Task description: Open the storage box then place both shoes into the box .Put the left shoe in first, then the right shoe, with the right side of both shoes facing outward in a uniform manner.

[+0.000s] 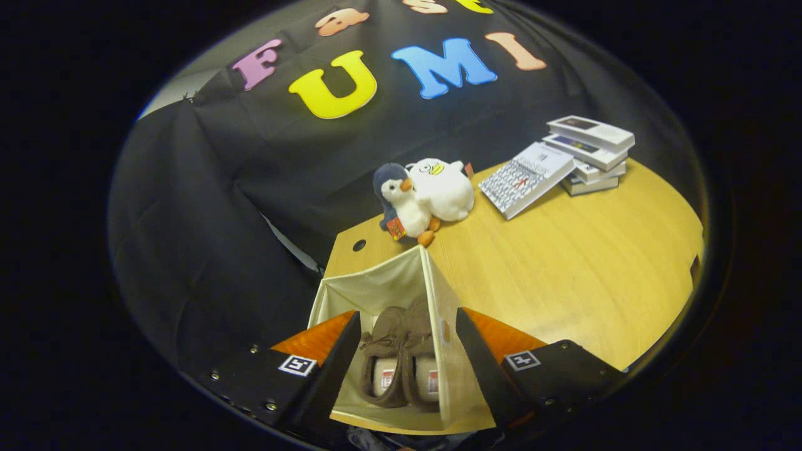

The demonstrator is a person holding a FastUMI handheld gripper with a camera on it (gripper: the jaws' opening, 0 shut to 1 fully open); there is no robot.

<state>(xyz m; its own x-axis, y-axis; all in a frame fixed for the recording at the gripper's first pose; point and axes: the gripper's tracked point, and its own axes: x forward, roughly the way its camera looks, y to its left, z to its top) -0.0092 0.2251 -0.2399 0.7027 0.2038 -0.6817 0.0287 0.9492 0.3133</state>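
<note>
A beige fabric storage box [448,307] stands open on the wooden table, right below my gripper [407,369]. Two brown suede shoes [401,357] lie side by side inside it, toes pointing away, with white insoles showing. My gripper hangs above the box opening with its fingers spread wide. The left finger [341,363] and the right finger [479,363] frame the shoes, and neither touches them. Nothing is held.
Beyond the box sit a penguin plush [401,203] and a white plush [445,188]. Farther right a book [529,178] leans on a stack of books [592,153]. The light wooden table [576,263] stretches right; its left edge runs beside the box.
</note>
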